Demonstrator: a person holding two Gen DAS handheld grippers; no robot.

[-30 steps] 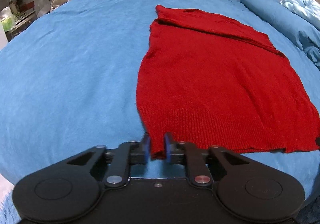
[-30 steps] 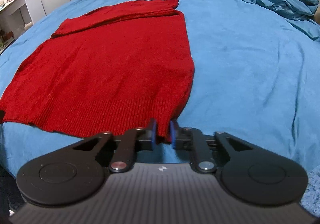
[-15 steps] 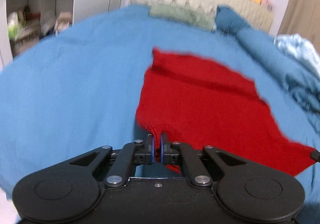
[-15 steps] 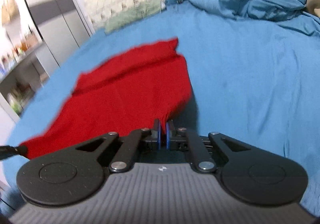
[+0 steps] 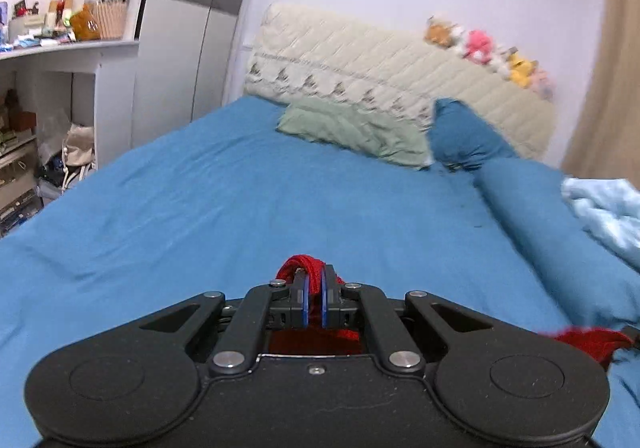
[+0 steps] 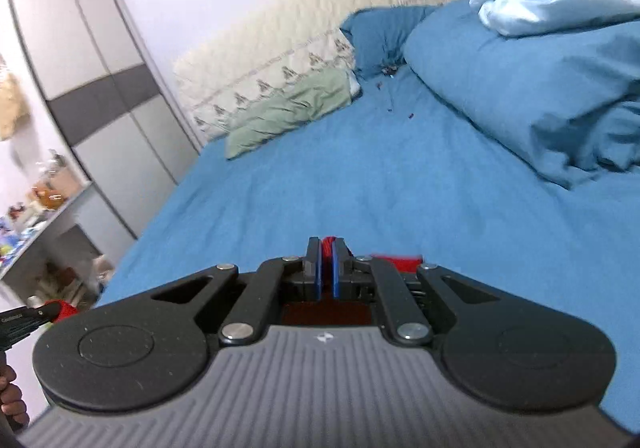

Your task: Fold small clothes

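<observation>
Both grippers are clamped on the red knit sweater (image 5: 305,266): left gripper (image 5: 313,302) and right gripper (image 6: 326,272) each pinch a bunched edge at 12 o'clock above the bed (image 5: 240,207). Soft, light, stretchy (likely to sag); corner holds suit it.

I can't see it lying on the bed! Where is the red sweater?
The red sweater is pinched in both grippers, left and right, over the blue bed, near its foot end.

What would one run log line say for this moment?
step: fold lift | left claw: shut on red sweater | right claw: shut on red sweater | under: blue bed
</observation>
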